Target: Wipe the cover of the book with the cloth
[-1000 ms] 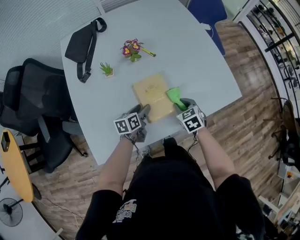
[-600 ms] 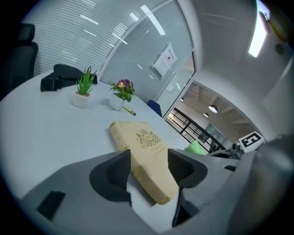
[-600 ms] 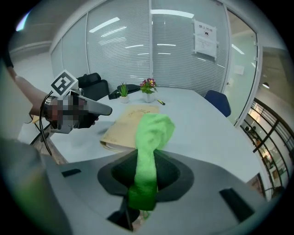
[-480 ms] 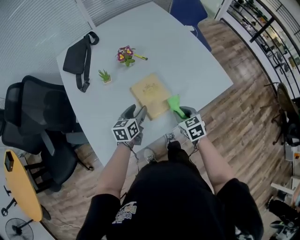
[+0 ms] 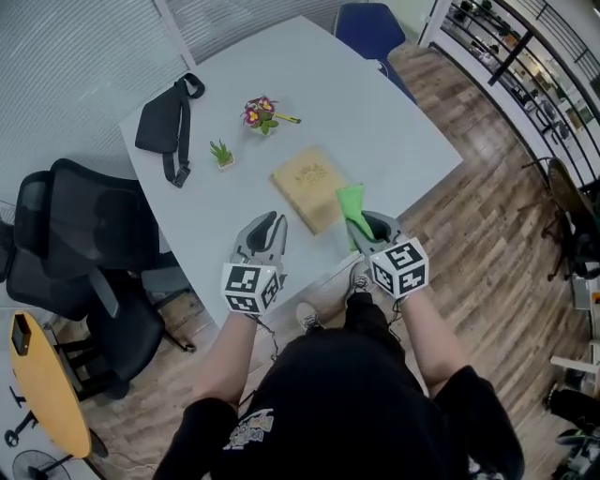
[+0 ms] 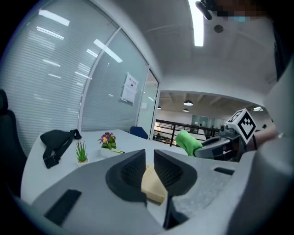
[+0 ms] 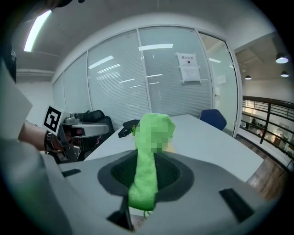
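The tan book (image 5: 310, 186) lies flat on the pale grey table (image 5: 394, 122). My right gripper (image 5: 362, 225) is shut on a green cloth (image 5: 351, 206), which reaches over the book's near right corner. In the right gripper view the cloth (image 7: 153, 133) stands up out of the jaws. My left gripper (image 5: 265, 227) hovers left of the book's near corner, clear of it. Its jaws are closing, with a narrow gap and nothing between them; the book (image 6: 154, 186) shows beyond that gap. The cloth (image 6: 186, 141) appears to the right there.
A black bag (image 5: 164, 122), a small green plant (image 5: 221, 152) and a pot of flowers (image 5: 260, 112) sit on the table's far left. A black chair (image 5: 75, 244) stands left of the table, a blue chair (image 5: 370, 23) at its far end.
My left gripper has drawn back from the book's near corner toward the table edge, and its jaws have narrowed. The right gripper has kept hold of the cloth by the book's right side.
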The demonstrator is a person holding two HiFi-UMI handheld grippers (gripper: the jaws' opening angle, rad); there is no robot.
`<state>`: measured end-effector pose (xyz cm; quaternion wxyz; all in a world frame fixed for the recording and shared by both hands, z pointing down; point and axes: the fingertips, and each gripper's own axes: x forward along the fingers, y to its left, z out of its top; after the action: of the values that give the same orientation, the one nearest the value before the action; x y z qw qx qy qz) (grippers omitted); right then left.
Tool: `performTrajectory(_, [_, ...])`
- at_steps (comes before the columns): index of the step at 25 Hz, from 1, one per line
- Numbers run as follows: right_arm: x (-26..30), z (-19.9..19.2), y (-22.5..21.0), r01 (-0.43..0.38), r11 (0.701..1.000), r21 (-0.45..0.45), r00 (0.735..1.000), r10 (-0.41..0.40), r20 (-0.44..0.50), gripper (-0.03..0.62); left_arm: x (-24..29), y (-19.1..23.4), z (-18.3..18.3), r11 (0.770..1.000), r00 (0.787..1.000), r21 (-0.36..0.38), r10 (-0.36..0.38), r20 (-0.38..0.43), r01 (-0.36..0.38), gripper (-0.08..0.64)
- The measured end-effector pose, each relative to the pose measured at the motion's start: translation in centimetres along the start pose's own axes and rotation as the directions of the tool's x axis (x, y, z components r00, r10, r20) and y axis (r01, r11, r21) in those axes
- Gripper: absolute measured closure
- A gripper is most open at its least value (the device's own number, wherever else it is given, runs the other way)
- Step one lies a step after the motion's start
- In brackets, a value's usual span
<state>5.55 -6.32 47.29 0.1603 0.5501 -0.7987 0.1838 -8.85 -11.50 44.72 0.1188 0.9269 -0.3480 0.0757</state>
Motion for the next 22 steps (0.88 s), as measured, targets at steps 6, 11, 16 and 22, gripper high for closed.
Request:
performTrajectory(6, [-2.9, 4.5, 1.9, -0.027, 0.995, -0.098, 0.994, 0.037, 0.106, 0.494, -3.6, -2.2, 3.0, 0.987, 0.999, 0.160, -0.011, 0.038, 0.005, 0.552])
performTrajectory(11, [-5.2, 5.9, 3.0, -0.082, 0.982, -0.168, 0.983, 0.107, 0.146, 0.494, -4.9, -5.2, 3.6, 0.986, 0.998, 0.164, 0.020, 0.065, -0.030, 0.554])
performTrajectory(16, [-8.6, 4.9, 2.5, -0.140, 0.973, -0.183, 0.972, 0.170, 0.161, 0.494, -5.5, -10.3, 3.4, 0.983, 0.995, 0.162, 0.073, 0.068, -0.084, 0.554])
performTrajectory(22, [-13.7, 2.5, 1.5, -0.226, 0.952, -0.209, 0.950, 0.262, 0.170, 0.494, -6.7, -16.7, 2.4, 0.976, 0.982, 0.120, 0.173, 0.072, -0.180, 0.554])
